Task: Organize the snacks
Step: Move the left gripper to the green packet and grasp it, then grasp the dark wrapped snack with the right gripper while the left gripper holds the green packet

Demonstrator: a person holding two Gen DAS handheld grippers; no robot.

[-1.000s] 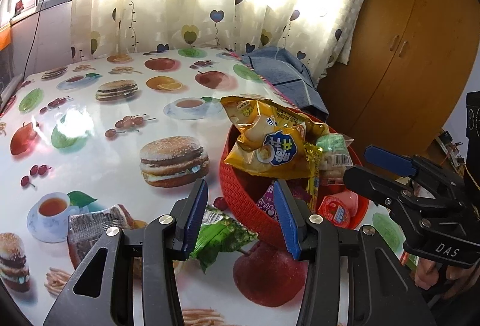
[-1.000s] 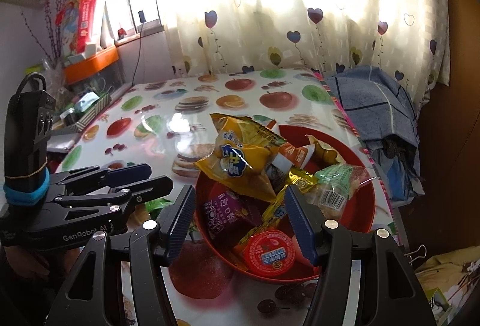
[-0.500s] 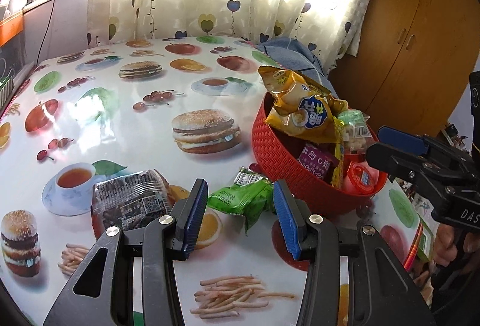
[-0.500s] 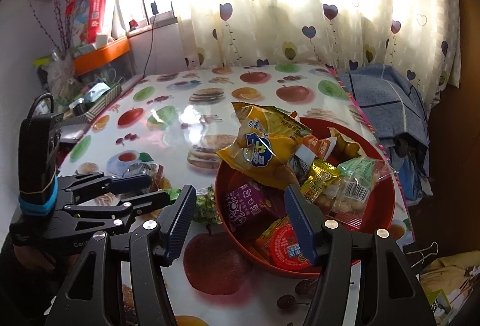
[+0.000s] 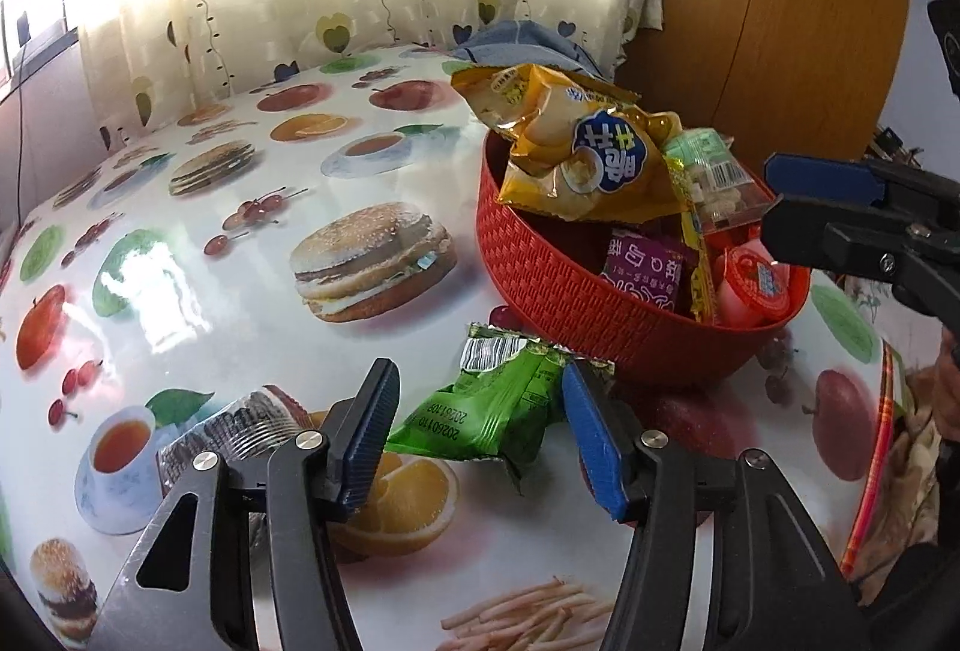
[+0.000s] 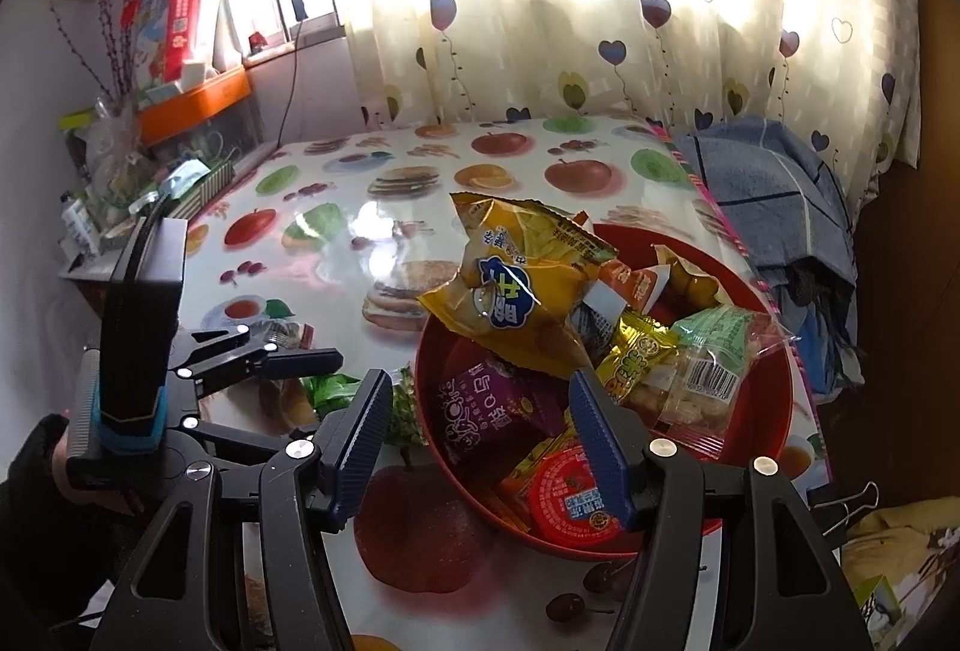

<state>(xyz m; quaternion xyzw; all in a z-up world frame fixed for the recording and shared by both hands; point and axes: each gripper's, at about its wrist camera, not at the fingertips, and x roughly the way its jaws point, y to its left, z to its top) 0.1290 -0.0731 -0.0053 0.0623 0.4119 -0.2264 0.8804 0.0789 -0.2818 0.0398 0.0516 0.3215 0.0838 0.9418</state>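
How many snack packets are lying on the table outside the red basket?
2. A green packet lies just before the red basket, between the open left claw fingers. A dark ridged packet sits left of it. Others may be hidden behind the basket.

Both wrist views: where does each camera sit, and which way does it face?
Left wrist: on the left gripper, low over the table, facing the green foil snack packet; the right gripper shows.
Right wrist: on the right gripper, above the red woven basket; the left gripper shows.
Shared: basket, packet.
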